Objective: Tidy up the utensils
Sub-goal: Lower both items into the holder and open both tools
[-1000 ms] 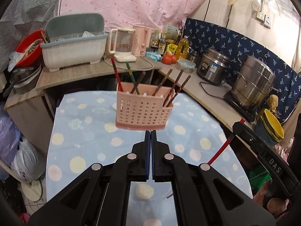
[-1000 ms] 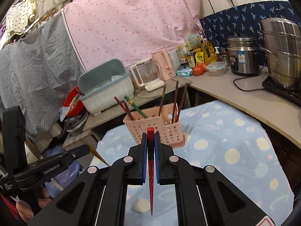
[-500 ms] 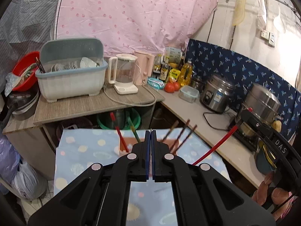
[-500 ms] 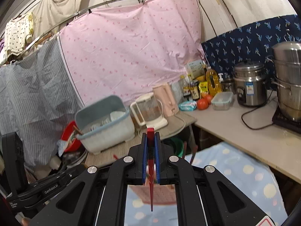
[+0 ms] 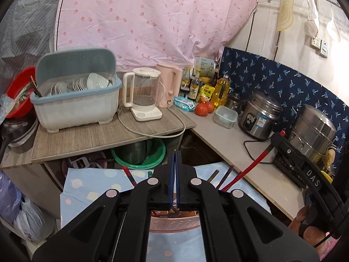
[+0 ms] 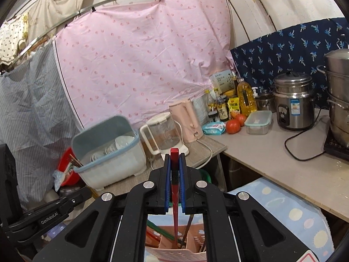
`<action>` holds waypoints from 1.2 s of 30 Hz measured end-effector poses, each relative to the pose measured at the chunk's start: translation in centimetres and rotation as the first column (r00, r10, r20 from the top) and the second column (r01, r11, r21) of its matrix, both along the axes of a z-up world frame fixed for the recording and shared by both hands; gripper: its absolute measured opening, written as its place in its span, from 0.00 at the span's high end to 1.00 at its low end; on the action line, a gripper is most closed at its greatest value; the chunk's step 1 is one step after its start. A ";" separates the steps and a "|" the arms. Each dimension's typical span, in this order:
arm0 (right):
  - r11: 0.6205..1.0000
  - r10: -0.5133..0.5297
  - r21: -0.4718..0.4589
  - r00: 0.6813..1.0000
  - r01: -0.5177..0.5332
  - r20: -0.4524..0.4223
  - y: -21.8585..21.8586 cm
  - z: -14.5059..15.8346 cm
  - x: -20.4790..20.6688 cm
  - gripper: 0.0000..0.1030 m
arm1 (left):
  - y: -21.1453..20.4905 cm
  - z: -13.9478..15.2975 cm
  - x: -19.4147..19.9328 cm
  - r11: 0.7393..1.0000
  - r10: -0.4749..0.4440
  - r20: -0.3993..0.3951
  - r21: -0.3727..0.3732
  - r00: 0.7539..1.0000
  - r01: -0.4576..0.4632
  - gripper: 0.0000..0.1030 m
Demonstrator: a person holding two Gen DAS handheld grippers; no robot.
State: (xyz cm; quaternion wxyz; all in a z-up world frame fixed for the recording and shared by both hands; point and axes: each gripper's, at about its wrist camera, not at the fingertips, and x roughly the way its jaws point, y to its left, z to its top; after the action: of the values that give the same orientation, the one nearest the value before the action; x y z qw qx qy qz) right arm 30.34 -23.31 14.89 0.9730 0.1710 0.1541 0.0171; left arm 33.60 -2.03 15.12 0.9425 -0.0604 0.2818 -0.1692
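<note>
My right gripper [image 6: 174, 166] is shut on a red chopstick [image 6: 174, 196] that points down into the pink utensil basket [image 6: 174, 253] right below it. The basket holds several chopsticks. In the left wrist view the same red chopstick [image 5: 250, 166] slants down from the right gripper [image 5: 281, 137] into the basket [image 5: 174, 223], which sits directly under my left gripper [image 5: 174, 174]. The left gripper is shut and empty, with chopstick tops [image 5: 128, 174] showing beside it.
The basket stands on a blue spotted cloth [image 5: 91, 185]. Behind are a dish drainer [image 5: 74, 107], glass kettle [image 5: 144, 96], bottles, tomatoes [image 5: 202, 109], rice cooker [image 5: 259, 115] and steamer pot [image 5: 314, 128] on the counters. A green basin [image 5: 139, 155] sits under the counter.
Both grippers have moved forward over the basket, which dropped from the middle of the views to beneath the fingers. The red chopstick's tip now reaches into the basket.
</note>
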 end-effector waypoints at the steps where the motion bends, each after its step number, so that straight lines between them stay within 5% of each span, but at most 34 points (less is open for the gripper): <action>1: 1.000 0.002 -0.002 1.000 -0.002 -0.014 0.1 -0.6 0.4 0.93 | -0.1 -0.7 0.4 1.000 0.001 -0.015 0.001 1.000 -0.001 0.99; 13: 0.998 0.056 -0.022 0.989 -0.060 -0.135 2.1 -6.0 2.0 0.92 | 0.1 -5.7 2.4 1.000 0.010 -0.113 -0.006 0.993 -0.011 0.98; 19: 0.999 0.049 -0.006 0.989 -0.051 -0.137 1.8 -6.5 0.9 0.80 | 0.3 -6.2 1.3 0.999 0.034 -0.110 0.012 0.993 -0.033 0.73; 36: 0.993 0.082 -0.068 0.976 -0.097 -0.204 3.8 -8.2 -5.8 0.80 | -0.3 -7.3 -4.5 0.994 0.062 -0.115 0.097 0.991 -0.051 0.72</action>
State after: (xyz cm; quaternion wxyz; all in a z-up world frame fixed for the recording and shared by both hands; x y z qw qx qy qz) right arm 24.55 -19.51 6.73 0.9567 0.1269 0.2594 0.0375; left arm 29.06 -2.32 7.85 0.9305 -0.0341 0.3425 -0.1252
